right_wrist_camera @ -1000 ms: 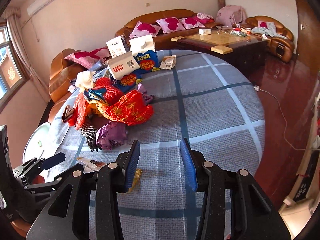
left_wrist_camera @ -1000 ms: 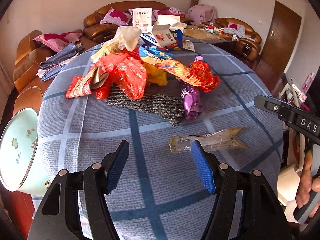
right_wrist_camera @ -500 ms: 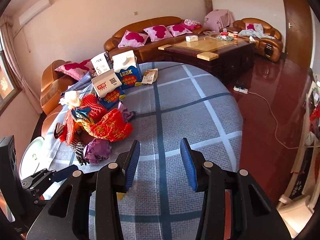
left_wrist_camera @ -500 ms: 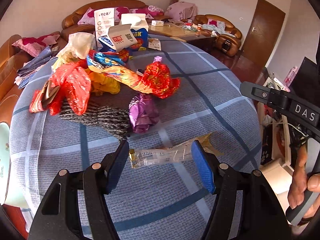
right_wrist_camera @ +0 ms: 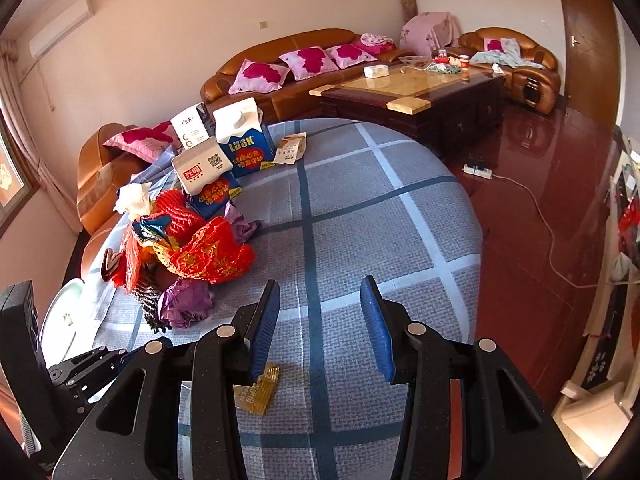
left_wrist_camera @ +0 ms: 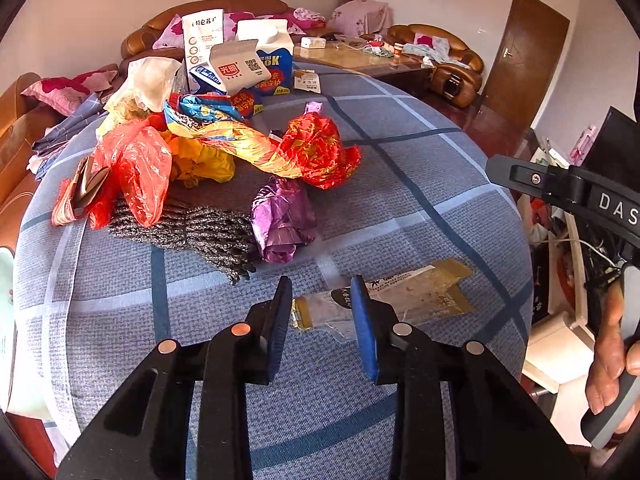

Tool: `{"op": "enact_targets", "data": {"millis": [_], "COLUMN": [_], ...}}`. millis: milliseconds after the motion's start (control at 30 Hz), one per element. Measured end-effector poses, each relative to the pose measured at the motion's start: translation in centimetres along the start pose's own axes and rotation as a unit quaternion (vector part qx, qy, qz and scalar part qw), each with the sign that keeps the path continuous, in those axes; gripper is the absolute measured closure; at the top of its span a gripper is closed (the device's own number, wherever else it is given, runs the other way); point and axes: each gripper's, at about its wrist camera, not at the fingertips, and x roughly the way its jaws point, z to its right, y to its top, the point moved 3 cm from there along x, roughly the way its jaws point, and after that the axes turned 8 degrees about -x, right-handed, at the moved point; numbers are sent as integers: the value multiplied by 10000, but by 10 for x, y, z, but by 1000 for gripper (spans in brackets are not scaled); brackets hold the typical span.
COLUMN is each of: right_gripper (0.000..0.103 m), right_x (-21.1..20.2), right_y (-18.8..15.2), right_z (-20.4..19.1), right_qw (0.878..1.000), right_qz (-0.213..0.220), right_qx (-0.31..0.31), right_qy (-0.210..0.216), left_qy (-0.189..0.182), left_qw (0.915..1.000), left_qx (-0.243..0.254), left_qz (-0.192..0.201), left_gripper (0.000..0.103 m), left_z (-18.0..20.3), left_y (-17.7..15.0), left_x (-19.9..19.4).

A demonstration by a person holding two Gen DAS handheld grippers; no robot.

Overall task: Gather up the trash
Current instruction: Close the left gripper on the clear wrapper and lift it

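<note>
A flat clear-and-gold wrapper (left_wrist_camera: 412, 296) lies on the blue checked tablecloth (left_wrist_camera: 400, 160) near its front edge. My left gripper (left_wrist_camera: 322, 308) is lowered over the wrapper's left end, which sits between the jaws. The jaws are closing, and a gap still shows on both sides. In the right wrist view my right gripper (right_wrist_camera: 320, 312) hovers open above bare cloth with nothing between its fingers. The wrapper's gold end (right_wrist_camera: 258, 390) peeks out under its left finger. A heap of trash sits behind: red foil bag (left_wrist_camera: 320, 148), purple wrapper (left_wrist_camera: 282, 220), red plastic bag (left_wrist_camera: 136, 164).
Milk cartons (left_wrist_camera: 264, 64) stand at the table's far side, and a grey knitted piece (left_wrist_camera: 192, 228) lies under the heap. A pale basin (right_wrist_camera: 60, 320) stands off the table's left edge. Sofas and a coffee table (right_wrist_camera: 412, 88) fill the room behind. A hand (left_wrist_camera: 612, 360) holds the right gripper's handle.
My left gripper moved up to the flat wrapper, and its jaws narrowed sharply around the wrapper's left end. The right gripper shifted a little and kept the same opening.
</note>
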Motion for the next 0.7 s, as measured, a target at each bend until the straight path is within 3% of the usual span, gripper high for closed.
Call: {"op": "enact_targets", "data": {"millis": [233, 500, 533, 633, 700], "right_gripper": [60, 60, 60, 60, 60], "right_x": [0, 1, 1, -5, -12], "right_y": [-1, -3, -3, -1, 2], "right_z": [1, 0, 0, 5, 13], "right_qw": [10000, 10000, 10000, 9999, 9995], "right_qz": [20, 2, 1, 73, 142], "right_qx": [27, 42, 37, 65, 102], "right_qy": [-8, 5, -4, -122, -267], "left_qy": [6, 100, 65, 66, 35], "left_qw": [9998, 9993, 9995, 9994, 9992], "left_qx": [-154, -242, -138, 18, 202], "left_qz": [101, 252, 279, 333, 357], "left_gripper": [103, 102, 99, 48, 49], "left_z": [-13, -31, -28, -21, -12], "left_y": [2, 5, 5, 7, 8], "left_x": [-11, -29, -31, -33, -31]}}
